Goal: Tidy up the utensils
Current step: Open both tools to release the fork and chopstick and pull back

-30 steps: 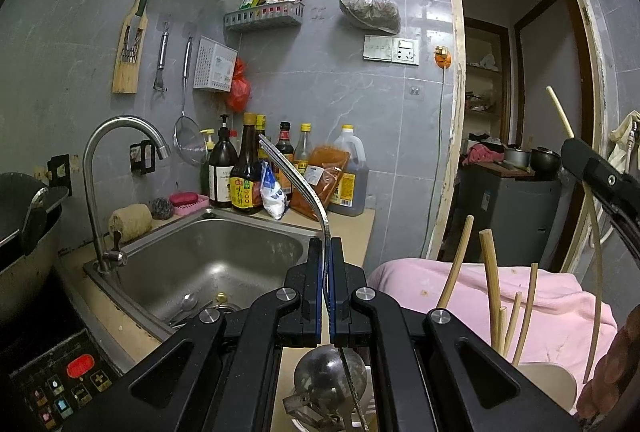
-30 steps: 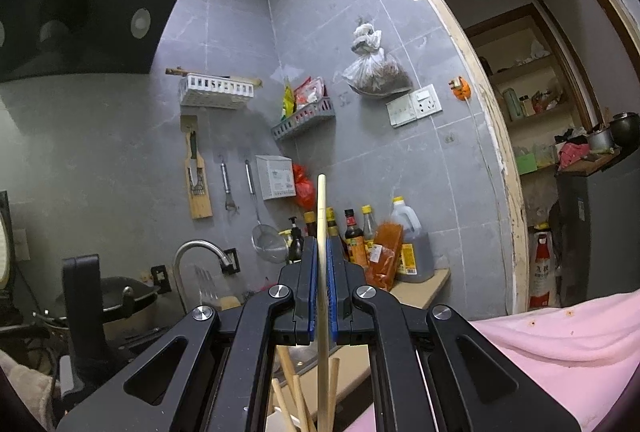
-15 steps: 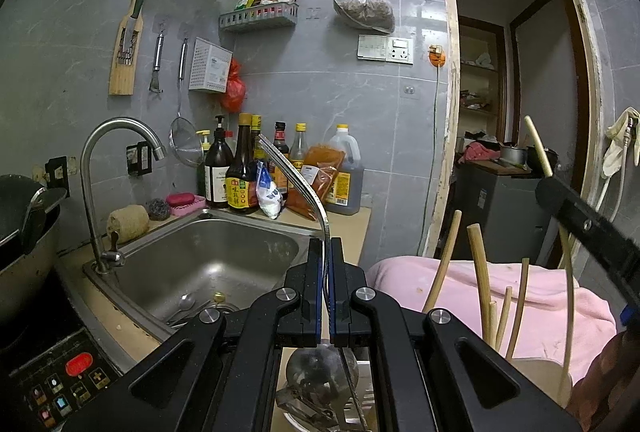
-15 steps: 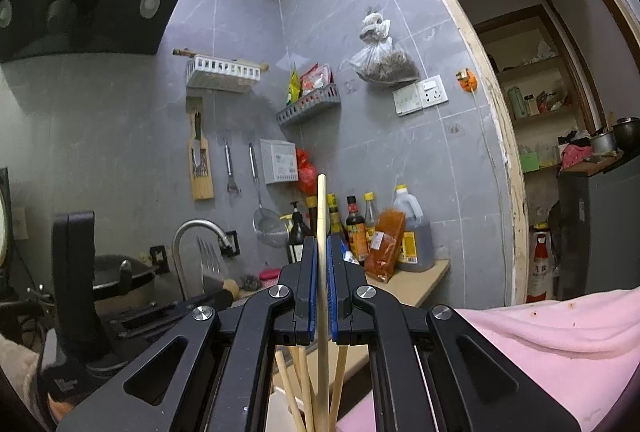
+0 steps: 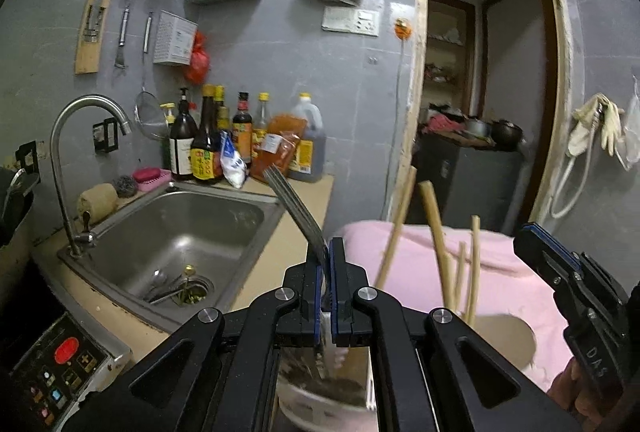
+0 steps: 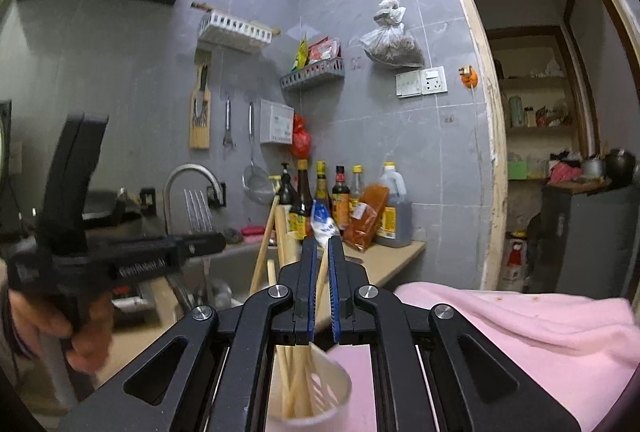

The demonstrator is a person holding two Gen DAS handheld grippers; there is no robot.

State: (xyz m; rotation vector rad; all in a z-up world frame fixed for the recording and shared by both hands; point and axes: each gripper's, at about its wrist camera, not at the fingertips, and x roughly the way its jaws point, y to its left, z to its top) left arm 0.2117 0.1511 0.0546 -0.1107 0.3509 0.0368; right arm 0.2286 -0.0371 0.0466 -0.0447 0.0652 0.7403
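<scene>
Left wrist view: the left hand-held gripper (image 5: 325, 272) is pressed together on the handle of a metal fork (image 5: 294, 208), whose tines point up and to the left over the surface (image 5: 308, 196) beside the steel sink (image 5: 120, 240). Several utensils lie at the sink's drain. To the right, bamboo chopsticks (image 5: 434, 232) stand tilted in a cream cup (image 5: 520, 336) in front of a pink cloth (image 5: 504, 272). The right hand-held gripper (image 5: 526, 238) enters from the right edge, just beside the cup; its jaws cannot be read from this side. Sauce bottles (image 5: 206, 148) line the tiled wall behind the sink. Right wrist view: the right hand-held gripper (image 6: 322, 260) has its jaws opening, and one chopstick (image 6: 321, 282) leans loosely in the gap between them, its lower end down in the cream cup (image 6: 340, 388) directly beneath, among the other chopsticks (image 6: 292, 384). The cup is beside the pink cloth (image 6: 520, 324). At the left, a hand (image 6: 80, 332) grips the left hand-held gripper (image 6: 218, 242), seen side-on with the fork (image 6: 196, 208) standing tines-up from its tips, in front of the faucet (image 6: 188, 172).
</scene>
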